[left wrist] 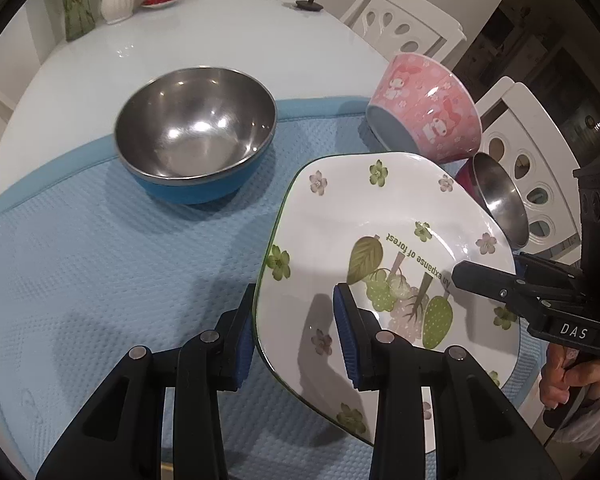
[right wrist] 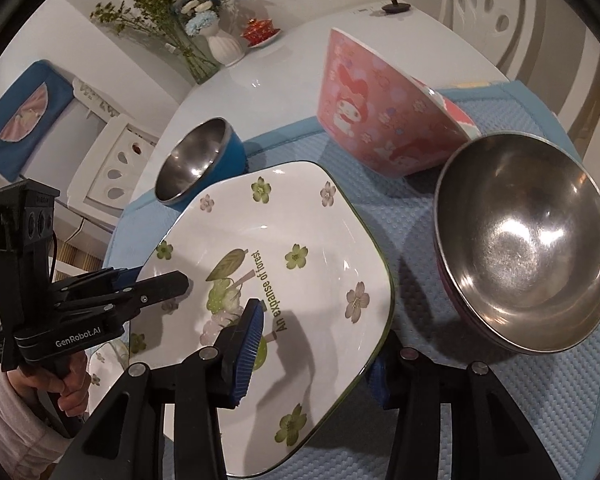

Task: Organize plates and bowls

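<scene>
White dining table (left wrist: 220, 32), blue waffle mat (left wrist: 100, 264) over near part. Flowered square plate (left wrist: 380, 216) tilted above mat, held from opposite rims. Left gripper (left wrist: 296, 336) pinching one rim, pads over and under edge. Right gripper (right wrist: 312, 348) clamped on opposite rim. Blue-sided steel bowl (left wrist: 196, 132), pink cartoon bowl (left wrist: 428, 104) and second steel bowl (right wrist: 528, 248) nearby on mat. Plate likely ceramic: stiff, heavy, glazed, slippery, chip-prone. Best hold at rim, near mid-edge, both sides level.
</scene>
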Motion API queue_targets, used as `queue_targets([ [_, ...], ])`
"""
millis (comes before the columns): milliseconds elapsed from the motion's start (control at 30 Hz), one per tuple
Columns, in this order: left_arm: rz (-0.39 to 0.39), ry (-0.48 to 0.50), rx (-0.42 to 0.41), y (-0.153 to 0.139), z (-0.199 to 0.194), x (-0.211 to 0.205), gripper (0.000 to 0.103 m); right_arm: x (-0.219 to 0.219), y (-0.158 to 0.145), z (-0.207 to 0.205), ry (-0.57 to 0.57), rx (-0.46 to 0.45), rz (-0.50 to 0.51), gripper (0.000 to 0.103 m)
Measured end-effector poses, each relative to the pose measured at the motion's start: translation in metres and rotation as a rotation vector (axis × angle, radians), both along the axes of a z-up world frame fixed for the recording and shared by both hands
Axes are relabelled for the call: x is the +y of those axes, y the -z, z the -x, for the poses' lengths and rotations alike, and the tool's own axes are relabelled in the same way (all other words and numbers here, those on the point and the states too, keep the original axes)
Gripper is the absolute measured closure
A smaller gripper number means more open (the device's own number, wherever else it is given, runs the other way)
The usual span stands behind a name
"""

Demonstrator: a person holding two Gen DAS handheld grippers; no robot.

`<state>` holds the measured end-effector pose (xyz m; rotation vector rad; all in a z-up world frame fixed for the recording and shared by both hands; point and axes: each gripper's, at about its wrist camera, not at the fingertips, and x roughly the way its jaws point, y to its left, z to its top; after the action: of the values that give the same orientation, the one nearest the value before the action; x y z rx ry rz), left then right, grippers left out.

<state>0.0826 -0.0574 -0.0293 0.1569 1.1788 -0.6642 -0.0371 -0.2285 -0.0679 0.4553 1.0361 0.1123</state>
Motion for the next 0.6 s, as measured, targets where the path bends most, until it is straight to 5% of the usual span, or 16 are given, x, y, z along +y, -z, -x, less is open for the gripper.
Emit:
queue_targets([
  [600, 0.018, -0.111, -0.057, -0.029, 0.031, 0.054, 0.071, 0.055, -0.037, 0.006, -0.099, -0.068, 0.010, 0.058],
])
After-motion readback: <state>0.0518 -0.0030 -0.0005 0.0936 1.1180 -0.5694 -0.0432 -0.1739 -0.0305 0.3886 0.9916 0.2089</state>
